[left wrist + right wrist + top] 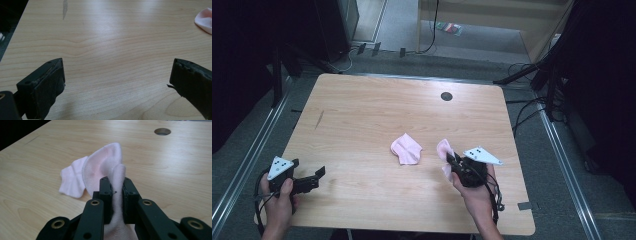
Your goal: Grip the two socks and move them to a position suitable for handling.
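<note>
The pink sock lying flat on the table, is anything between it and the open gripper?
Nothing visible: bare table lies between the open left gripper and the flat pink sock. The right gripper holds the other sock.

No text, label, brand, number or sign can be read anywhere in these pictures. The small coloured packet (450,27) on the floor far behind the table (362,110) may carry print, but it is too small and blurred to read.
</note>
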Available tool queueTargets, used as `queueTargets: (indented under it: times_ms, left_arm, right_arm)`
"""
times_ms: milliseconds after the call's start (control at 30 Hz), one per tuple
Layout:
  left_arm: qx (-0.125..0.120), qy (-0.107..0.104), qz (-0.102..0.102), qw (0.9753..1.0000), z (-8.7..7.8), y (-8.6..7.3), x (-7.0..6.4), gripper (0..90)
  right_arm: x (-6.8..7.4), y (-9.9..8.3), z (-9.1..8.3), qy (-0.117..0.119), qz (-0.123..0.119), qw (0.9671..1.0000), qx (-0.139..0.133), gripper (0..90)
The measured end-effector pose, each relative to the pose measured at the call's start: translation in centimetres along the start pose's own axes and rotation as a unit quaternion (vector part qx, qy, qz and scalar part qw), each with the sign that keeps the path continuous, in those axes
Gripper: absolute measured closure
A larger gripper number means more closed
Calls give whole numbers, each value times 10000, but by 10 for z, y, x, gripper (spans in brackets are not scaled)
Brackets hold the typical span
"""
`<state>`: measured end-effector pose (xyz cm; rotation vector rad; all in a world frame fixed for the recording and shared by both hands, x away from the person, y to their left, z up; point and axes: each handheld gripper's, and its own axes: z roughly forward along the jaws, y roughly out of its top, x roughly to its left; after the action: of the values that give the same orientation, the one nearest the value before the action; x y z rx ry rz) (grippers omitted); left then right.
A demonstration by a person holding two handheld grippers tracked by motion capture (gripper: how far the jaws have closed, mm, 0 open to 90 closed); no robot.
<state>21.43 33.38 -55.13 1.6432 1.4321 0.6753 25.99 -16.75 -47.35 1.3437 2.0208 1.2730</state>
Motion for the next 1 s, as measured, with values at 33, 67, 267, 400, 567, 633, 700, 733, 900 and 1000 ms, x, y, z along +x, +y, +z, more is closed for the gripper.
queueTargets:
  times_ms: [33,67,267,400,567,633,700,733,900,1000]
  left_arm:
    - [-19,-10,-10,10000,0,0,0,0]
    - [-14,-14,-15,10000,0,0,0,0]
    - [-19,-20,-1,10000,0,0,0,0]
    - [0,-33,4,10000,0,0,0,0]
    - [6,-12,5,10000,0,0,0,0]
    - [8,-4,18,10000,0,0,0,0]
    - [10,27,37,10000,-1,0,-1,0]
    - [5,85,53,9999,0,0,-3,0]
    - [10,222,147,9996,0,-1,-6,0]
    - [11,328,212,9992,-2,1,-9,0]
  right_arm:
    - [7,-3,0,29,-100,9999,31,817]
    - [10,-5,0,53,-137,9999,47,817]
    - [26,-15,1,212,-249,9993,166,817]
    - [36,-23,3,338,-293,9987,261,816]
    - [56,-36,8,570,-433,9966,405,815]
    - [59,-38,10,609,-480,9960,447,815]
    - [69,-42,15,706,-567,9946,504,816]
    - [72,-43,16,734,-592,9942,520,815]
    - [84,-46,22,853,-758,9919,560,815]
    - [92,-50,29,917,-858,9902,608,815]
